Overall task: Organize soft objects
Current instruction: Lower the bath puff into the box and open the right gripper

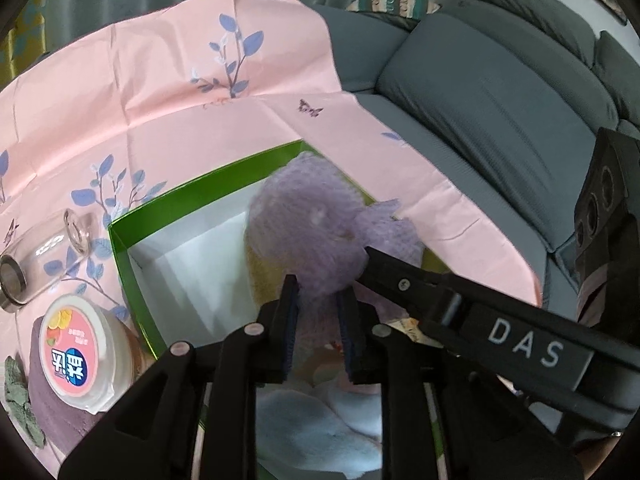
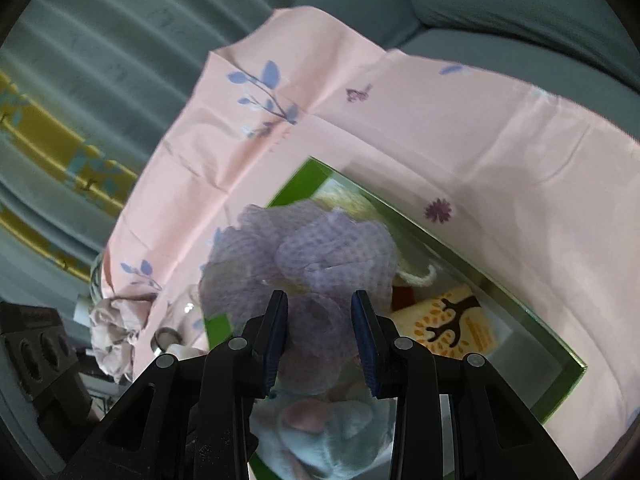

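Note:
A purple mesh bath puff (image 1: 304, 220) hangs over the open green box (image 1: 120, 248) with white inner walls. In the left wrist view my left gripper (image 1: 318, 312) has the puff's lower part filling the gap between its blue pads. From the right, a finger of my right gripper (image 1: 400, 280) reaches the puff's side. In the right wrist view my right gripper (image 2: 320, 312) is shut on the puff (image 2: 304, 256) above the box (image 2: 568, 376). Inside the box lie a light blue plush (image 2: 320, 436) and a yellow cloth with a dark tree print (image 2: 448, 324).
The box rests on a pink floral cloth (image 1: 160, 100) spread over a grey sofa (image 1: 500, 92). Left of the box are a glass jar on its side (image 1: 44, 248) and a round white tub (image 1: 76, 344) on a purple towel (image 1: 52, 408). A crumpled pale cloth (image 2: 112, 328) lies nearby.

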A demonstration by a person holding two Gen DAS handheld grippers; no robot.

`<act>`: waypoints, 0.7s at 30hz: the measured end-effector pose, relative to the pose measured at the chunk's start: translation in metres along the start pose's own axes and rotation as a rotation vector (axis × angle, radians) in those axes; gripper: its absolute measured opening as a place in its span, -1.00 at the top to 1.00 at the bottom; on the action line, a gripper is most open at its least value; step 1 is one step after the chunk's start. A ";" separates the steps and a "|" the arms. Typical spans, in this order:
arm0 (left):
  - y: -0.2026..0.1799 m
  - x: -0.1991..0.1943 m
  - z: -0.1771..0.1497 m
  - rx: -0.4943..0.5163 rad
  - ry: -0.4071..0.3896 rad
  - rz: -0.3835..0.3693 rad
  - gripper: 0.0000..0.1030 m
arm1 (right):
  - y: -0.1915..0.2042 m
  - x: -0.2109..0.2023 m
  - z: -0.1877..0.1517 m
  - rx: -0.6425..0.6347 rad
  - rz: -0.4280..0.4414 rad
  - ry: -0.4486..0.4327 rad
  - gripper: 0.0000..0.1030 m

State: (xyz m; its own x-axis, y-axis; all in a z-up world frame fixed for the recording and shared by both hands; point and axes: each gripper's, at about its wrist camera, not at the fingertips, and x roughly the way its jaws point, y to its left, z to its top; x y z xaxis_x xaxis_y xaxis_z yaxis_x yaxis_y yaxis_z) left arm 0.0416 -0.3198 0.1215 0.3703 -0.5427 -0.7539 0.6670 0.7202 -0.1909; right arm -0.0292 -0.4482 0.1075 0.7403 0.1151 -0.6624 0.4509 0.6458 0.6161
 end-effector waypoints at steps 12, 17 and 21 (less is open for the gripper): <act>0.014 0.012 0.001 -0.036 0.058 0.060 -0.02 | -0.007 0.010 0.002 0.041 -0.034 0.013 0.29; 0.016 0.003 0.001 -0.032 0.038 0.096 -0.28 | -0.005 0.011 0.003 0.039 -0.003 0.010 0.29; 0.019 -0.008 0.001 -0.054 0.033 0.057 -0.40 | -0.002 0.018 0.003 0.064 0.075 0.027 0.29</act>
State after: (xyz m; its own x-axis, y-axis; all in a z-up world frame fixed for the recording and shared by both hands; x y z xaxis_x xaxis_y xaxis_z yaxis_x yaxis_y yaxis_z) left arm 0.0521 -0.3016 0.1245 0.3843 -0.4860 -0.7849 0.6092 0.7723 -0.1799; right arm -0.0146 -0.4497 0.0958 0.7596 0.1820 -0.6244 0.4264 0.5857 0.6894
